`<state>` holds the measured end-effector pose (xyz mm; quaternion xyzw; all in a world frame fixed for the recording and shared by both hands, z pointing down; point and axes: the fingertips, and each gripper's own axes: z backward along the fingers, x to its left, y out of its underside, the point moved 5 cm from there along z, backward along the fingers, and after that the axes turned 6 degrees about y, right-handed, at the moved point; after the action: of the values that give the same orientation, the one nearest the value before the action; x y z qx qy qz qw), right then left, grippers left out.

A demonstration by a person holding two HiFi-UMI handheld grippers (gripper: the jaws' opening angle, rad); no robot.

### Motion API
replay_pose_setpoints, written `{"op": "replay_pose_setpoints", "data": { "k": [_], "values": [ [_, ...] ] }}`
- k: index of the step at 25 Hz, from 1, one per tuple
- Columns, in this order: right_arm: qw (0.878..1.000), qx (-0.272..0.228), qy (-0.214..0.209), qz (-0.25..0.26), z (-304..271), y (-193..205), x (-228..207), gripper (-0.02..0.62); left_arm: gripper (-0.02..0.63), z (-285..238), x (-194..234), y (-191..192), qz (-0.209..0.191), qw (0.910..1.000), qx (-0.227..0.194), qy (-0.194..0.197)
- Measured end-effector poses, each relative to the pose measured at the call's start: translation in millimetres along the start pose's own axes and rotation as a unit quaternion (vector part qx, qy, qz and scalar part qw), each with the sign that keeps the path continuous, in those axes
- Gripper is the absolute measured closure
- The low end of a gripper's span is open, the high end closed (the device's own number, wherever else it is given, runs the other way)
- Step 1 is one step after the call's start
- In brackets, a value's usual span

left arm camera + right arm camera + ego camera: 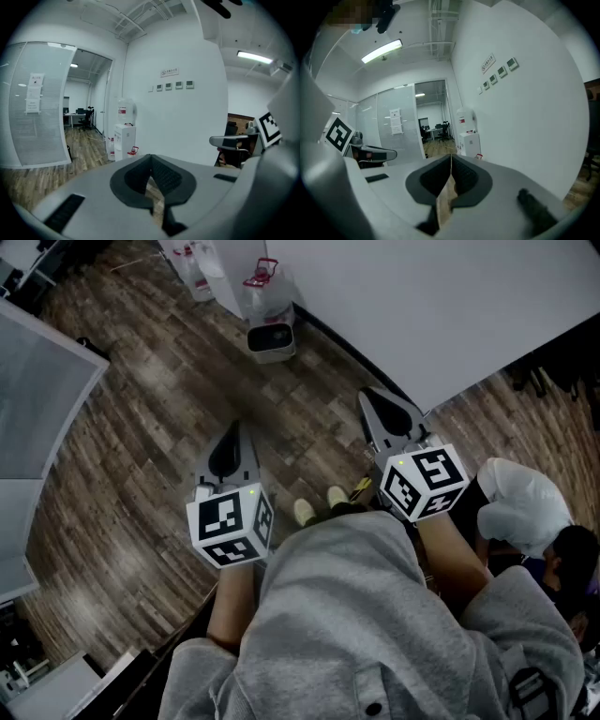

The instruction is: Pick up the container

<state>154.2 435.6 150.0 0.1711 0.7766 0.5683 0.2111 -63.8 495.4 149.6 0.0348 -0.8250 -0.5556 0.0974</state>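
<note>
Down over the plank floor (141, 474), the left gripper (235, 427) hung on the left and the right gripper (368, 397) to its right, a touch farther out, the two well apart. The person's shoes (305, 512) stood between them, nearer in. Far ahead a bin (271, 341) sat at the foot of the wall (422, 306), with a jug (267, 287) just behind it. A glass partition (37, 399) closed off the left, and a bag (520, 502) lay near right.

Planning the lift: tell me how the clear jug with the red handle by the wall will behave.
The clear jug looks like thin plastic: probably light if empty, though its fill level is unclear. Its walls may flex when squeezed, so the red handle seems the firmer hold. Upright on the floor, it could tip if nudged high.
</note>
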Motion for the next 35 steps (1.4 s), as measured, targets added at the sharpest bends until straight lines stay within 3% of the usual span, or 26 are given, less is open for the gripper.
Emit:
{"op": "replay_pose_setpoints", "data": {
  "k": [13, 24, 35],
  "values": [
    [1.0, -0.006, 0.003, 0.003, -17.9, -3.3, 41.5, 0.571, 0.592, 11.5, 30.2, 6.7, -0.007, 0.9999, 0.012, -0.006],
    [1.0, 0.003, 0.016, -0.009, -24.7, 3.0, 41.0, 0.571, 0.592, 6.2, 39.3, 7.9, -0.01, 0.9999, 0.011, -0.002],
    [1.0, 0.01, -0.008, -0.019, -81.4, 3.3, 20.2, 0.571, 0.592, -48.1, 56.2, -3.9, -0.014, 0.9997, 0.02, -0.005]
  ]
}}
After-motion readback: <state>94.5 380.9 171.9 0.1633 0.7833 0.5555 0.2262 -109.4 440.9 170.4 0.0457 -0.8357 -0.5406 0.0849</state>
